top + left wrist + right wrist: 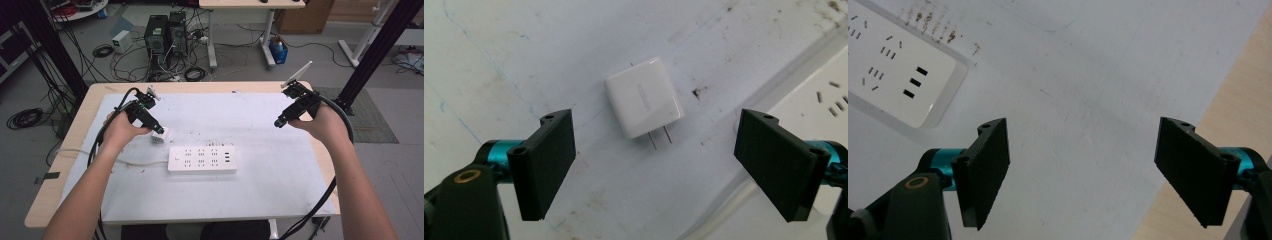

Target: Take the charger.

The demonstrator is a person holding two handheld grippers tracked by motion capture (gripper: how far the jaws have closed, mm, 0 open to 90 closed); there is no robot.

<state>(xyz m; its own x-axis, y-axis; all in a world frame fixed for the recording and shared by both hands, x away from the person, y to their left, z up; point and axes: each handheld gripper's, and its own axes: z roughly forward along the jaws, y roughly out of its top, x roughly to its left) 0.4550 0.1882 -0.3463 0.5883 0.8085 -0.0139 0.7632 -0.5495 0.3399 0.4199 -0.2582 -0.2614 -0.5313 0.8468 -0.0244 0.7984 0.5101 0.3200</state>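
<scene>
White charger [644,102] lies flat on the white mat [260,120], two prongs pointing toward the left gripper [656,167], untouched. It sits just beside the power strip [202,159], off its upper-left corner. Left gripper hovers right over the charger, fingers [546,162] wide, charger between and beyond them. Right gripper [1083,172] held off over the mat's right side near the worktop [90,95] edge, well apart from the strip, fingers wide, nothing in them.

Glossy white plastic charger [644,103] lies on a scuffed matt white mat [524,55].
</scene>
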